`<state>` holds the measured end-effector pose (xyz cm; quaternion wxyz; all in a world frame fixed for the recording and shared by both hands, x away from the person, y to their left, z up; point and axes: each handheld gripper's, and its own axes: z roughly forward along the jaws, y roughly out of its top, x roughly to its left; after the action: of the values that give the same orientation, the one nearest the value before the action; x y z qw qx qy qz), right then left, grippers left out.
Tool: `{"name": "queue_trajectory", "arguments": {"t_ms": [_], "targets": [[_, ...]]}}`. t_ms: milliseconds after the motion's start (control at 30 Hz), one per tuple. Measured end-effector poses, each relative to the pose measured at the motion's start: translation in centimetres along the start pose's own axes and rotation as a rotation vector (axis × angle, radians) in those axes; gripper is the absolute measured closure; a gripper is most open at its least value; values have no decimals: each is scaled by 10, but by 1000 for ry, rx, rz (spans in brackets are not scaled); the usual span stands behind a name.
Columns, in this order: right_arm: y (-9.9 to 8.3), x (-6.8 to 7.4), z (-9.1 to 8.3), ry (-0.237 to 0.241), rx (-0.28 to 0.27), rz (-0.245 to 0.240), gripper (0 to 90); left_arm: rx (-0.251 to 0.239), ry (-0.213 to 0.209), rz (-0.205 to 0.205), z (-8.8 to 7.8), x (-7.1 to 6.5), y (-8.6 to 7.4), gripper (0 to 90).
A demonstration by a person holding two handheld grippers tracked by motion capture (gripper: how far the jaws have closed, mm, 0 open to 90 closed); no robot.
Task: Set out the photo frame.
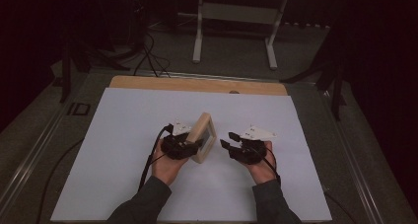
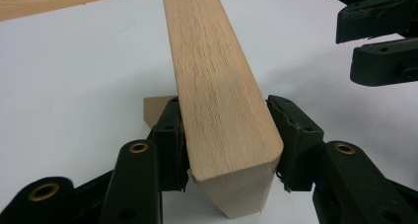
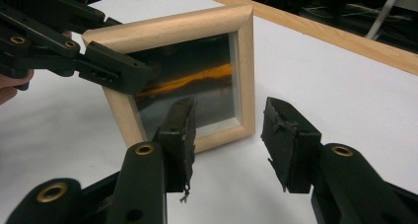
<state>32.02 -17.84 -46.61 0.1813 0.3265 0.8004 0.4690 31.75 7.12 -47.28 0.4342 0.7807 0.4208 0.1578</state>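
A small light-wood picture frame (image 1: 203,135) with dark glass stands upright on the white sheet (image 1: 123,150) at the table's middle. My left gripper (image 1: 193,144) is shut on one side rail of the frame (image 2: 217,95), with a pad pressed against each face. In the right gripper view the frame's glazed front (image 3: 197,76) faces me and the left gripper's jaw (image 3: 113,68) lies over its upper left corner. My right gripper (image 3: 226,135) stands open just short of the frame's lower right corner, nothing between its pads. In the high view the right gripper (image 1: 227,141) is to the right of the frame.
The white sheet covers a wooden board whose far edge (image 1: 197,85) shows as a tan strip. Beyond it, on the floor, are a white stand's legs (image 1: 234,17) and black cables (image 1: 153,56). A cable (image 1: 150,160) trails from the left gripper.
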Motion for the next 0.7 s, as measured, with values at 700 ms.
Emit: {"name": "queue_trajectory", "arguments": {"t_ms": [700], "targets": [[9, 3, -2, -29, -39, 8, 612, 1, -35, 97, -8, -6, -5, 594]]}}
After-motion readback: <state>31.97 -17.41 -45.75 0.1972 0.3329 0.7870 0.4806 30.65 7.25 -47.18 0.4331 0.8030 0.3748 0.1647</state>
